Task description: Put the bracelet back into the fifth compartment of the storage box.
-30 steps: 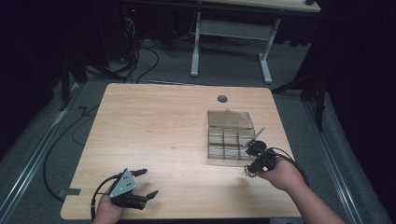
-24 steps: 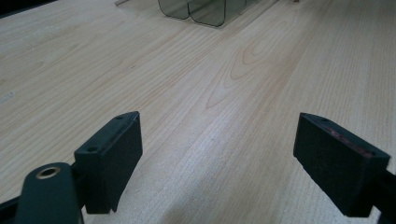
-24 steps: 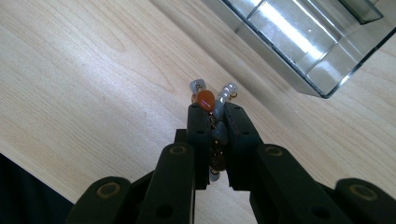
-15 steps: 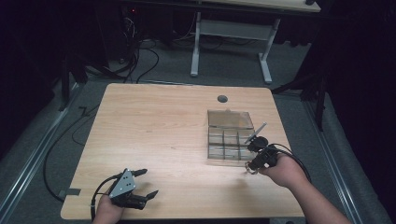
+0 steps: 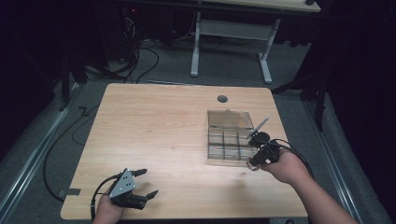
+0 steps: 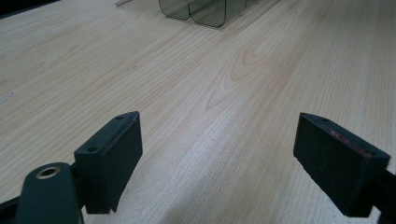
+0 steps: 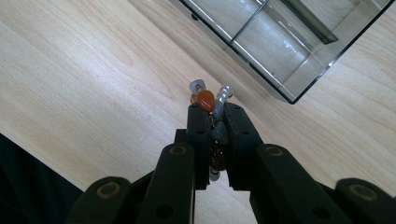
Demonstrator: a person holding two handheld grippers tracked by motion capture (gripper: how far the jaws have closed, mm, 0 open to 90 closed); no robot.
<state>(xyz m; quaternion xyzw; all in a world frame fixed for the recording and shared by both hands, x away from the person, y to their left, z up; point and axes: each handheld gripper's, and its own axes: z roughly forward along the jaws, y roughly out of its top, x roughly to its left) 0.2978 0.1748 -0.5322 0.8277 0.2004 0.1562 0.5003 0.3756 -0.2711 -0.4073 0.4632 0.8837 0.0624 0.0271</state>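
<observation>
right tool [image 7: 215,112] being kept clenched on bead bracelet [image 7: 208,101] beside clear divided box [image 5: 229,138]; left tool [image 5: 145,183] being held released over desk [image 5: 154,121]

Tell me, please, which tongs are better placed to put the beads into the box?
The right tongs: they already grip the beads right beside the box. The left tongs are open and far off.

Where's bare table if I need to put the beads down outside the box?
Free: the wide stretch between the left gripper and the clear divided box, and the far-left table. Crowded: the near-right corner, where the right gripper clamps the bead string beside the box.
</observation>
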